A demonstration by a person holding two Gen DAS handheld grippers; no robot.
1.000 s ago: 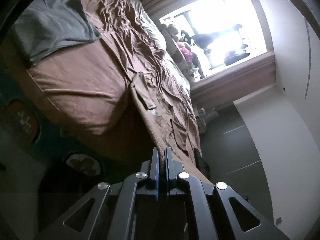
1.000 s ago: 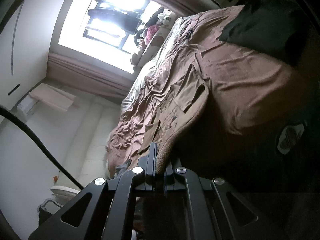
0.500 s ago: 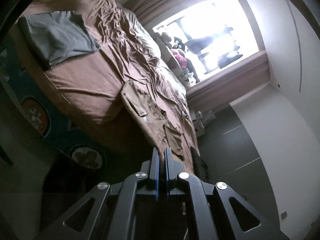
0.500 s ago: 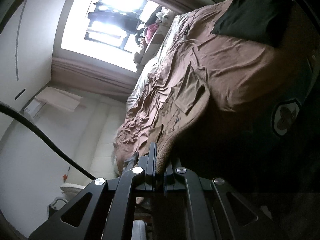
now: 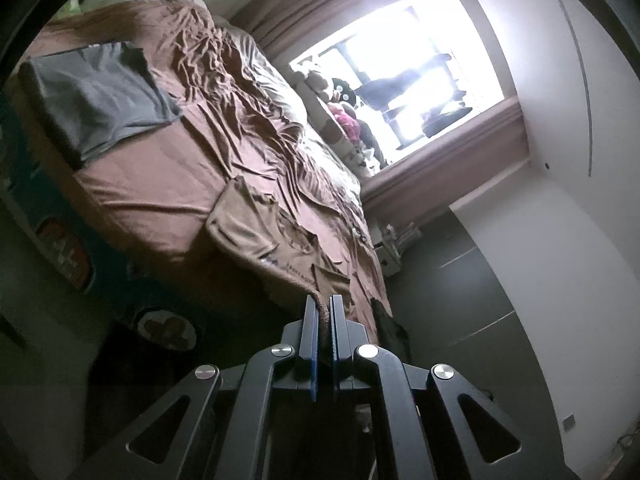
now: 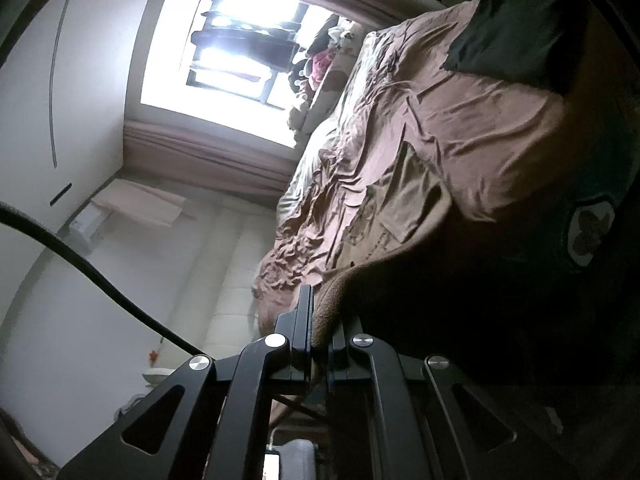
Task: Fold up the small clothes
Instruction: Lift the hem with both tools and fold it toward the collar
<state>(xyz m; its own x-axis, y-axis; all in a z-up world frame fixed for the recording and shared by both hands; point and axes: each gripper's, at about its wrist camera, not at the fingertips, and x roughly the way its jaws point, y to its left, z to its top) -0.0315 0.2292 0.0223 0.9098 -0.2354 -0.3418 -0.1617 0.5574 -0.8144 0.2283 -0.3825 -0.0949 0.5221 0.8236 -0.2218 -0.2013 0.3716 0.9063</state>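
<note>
The left gripper (image 5: 324, 312) has its fingers clamped on the near hem of a tan garment (image 5: 256, 228), the cloth edge pinched between the two dark pads. The right gripper (image 6: 318, 320) is likewise clamped on a fold of the same garment's near edge (image 6: 404, 204), which bunches thickly between its fingers. From both grips the garment runs out and down to the bed (image 5: 152, 184), where its far part, with what looks like a sleeve or pocket flap, lies flat on the wrinkled brown sheet. Its printed detail is too dim to read. Further along the bed from the garment, near the bed's end, sits a grey folded cloth (image 5: 104, 108).

The step in hand appears to be the first fold: the near edge is lifted off the bed with both corners held. The next move likely calls for carrying both corners evenly over the garment toward its far edge, keeping the hem taut, then laying it down before the fingers part.
</note>
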